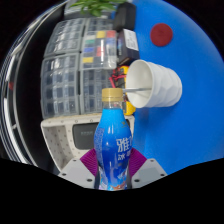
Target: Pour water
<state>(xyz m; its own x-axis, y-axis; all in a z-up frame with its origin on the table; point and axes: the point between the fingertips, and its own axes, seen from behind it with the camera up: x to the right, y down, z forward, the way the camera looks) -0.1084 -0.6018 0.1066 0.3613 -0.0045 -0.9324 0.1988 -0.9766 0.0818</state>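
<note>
A blue plastic bottle (113,142) with a yellow cap stands upright between my fingers, and my gripper (113,168) is shut on it, both purple pads (86,160) pressing its lower body. Its label carries white characters. Just beyond the bottle's cap, a white paper cup (152,83) lies tilted with its open mouth turned toward the bottle, over the blue surface (190,120). The bottle's base is hidden below the fingers.
Clear plastic organiser boxes (75,65) with small coloured parts stand to the left behind the bottle. A grey-white device (70,130) sits close on the left. A red round mark (161,34) shows on the blue surface farther off.
</note>
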